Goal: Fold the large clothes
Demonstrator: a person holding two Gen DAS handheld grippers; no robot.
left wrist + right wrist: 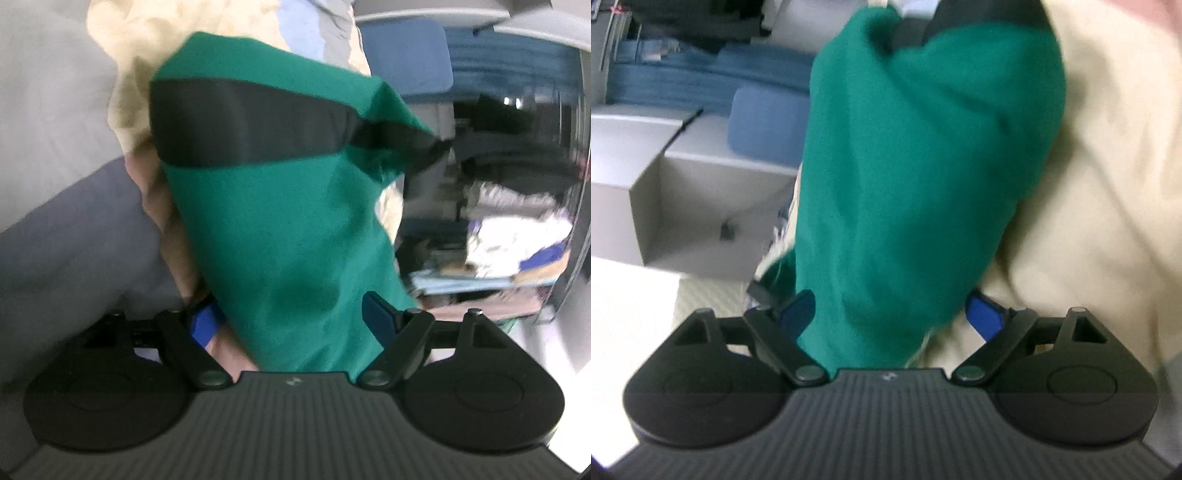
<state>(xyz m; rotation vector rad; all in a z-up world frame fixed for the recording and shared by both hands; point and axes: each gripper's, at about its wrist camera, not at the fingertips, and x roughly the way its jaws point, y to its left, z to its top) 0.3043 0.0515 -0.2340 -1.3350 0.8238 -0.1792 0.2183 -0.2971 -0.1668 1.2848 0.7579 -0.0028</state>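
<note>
Left gripper (291,325): one, jaws spread, released, green cloth garment with one black band (280,221) between them.
Right gripper (892,314): one, released, same garment (916,166) between.

- Green garment (280,229): you could not see its lower end, hidden behind the left gripper (291,321) body; its whole outline was smeared by motion blur.
- Left gripper's blue pads (378,317): whether they pressed the cloth could not be told; the left-hand pad was half covered by green fabric.
- Shelf clutter (517,236): blurred to streaks; no item could be identified.
- Cream cloth (147,48): cut off by the top edge.
- Right wrist view, green garment (916,177): top cut off by the frame, bottom hidden behind the right gripper (890,314).
- Small object on the white furniture (727,229): too blurred for you to name.
</note>
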